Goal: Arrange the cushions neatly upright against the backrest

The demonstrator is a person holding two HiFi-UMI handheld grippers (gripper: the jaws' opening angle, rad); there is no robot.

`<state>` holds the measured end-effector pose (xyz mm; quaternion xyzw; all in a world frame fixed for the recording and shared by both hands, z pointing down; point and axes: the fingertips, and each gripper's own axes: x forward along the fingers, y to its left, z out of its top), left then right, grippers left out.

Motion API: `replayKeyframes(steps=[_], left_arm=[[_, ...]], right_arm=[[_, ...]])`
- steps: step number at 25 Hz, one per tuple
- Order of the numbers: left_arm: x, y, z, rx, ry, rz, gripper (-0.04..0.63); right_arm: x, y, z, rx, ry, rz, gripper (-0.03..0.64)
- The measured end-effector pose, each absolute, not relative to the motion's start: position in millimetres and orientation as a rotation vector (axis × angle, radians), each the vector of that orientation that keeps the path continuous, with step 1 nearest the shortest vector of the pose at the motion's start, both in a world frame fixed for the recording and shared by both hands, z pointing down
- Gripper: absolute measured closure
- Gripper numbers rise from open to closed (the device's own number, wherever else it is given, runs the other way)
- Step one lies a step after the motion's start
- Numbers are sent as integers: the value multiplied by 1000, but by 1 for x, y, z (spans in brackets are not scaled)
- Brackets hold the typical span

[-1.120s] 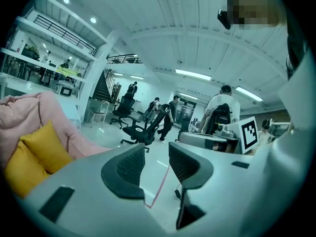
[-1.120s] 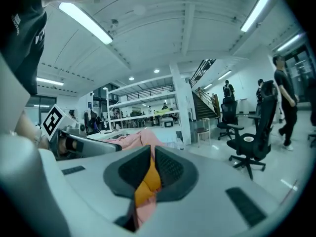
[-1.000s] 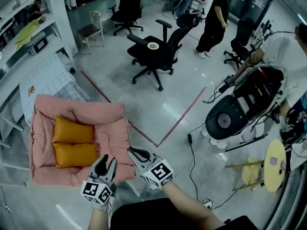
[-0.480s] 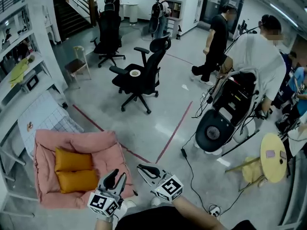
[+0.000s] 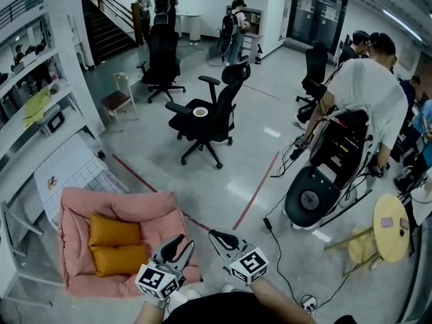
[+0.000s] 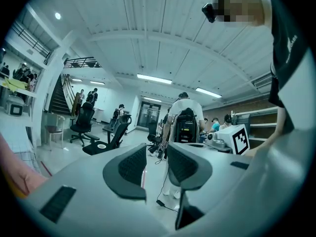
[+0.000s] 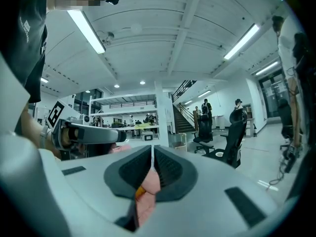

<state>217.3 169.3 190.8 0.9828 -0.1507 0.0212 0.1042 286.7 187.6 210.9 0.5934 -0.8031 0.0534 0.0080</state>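
A pink floor sofa point(image 5: 156, 216) lies at the lower left of the head view. Two orange cushions sit side by side on its seat, one nearer the backrest point(image 5: 113, 231) and one nearer the front point(image 5: 120, 258); both seem to lie flat. My left gripper point(image 5: 181, 246) hovers at the sofa's right front corner, jaws apart point(image 6: 155, 164) with nothing between them. My right gripper point(image 5: 217, 236) is just to its right over the floor, shut and empty point(image 7: 152, 168). Below its jaws a strip of the pink sofa point(image 7: 148, 201) shows.
A black office chair point(image 5: 206, 117) stands on the grey floor beyond the sofa, with a second one point(image 5: 162, 56) farther back. Red floor tape point(image 5: 253, 194) runs past a black machine point(image 5: 327, 174), over which a person in white point(image 5: 368, 86) bends. A yellow stool point(image 5: 395, 228) is at right, white shelving point(image 5: 27, 113) at left.
The head view has tilted up, showing more of the room. Both grippers sit lower in the frame, still by the sofa's front right corner. The cushions have not moved.
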Motion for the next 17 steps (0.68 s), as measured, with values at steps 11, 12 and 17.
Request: replayKeyframes(steps=[11, 12, 17], left_arm=[[201, 150, 189, 2885, -525, 23, 459], [200, 147, 190, 2886, -530, 18, 459], [191, 130, 196, 2903, -538, 2, 459]], right_arm=[[275, 166, 206, 1823, -2514, 104, 591], [274, 165, 207, 1821, -2514, 98, 591], [269, 149, 212, 1844, -2510, 62, 591]])
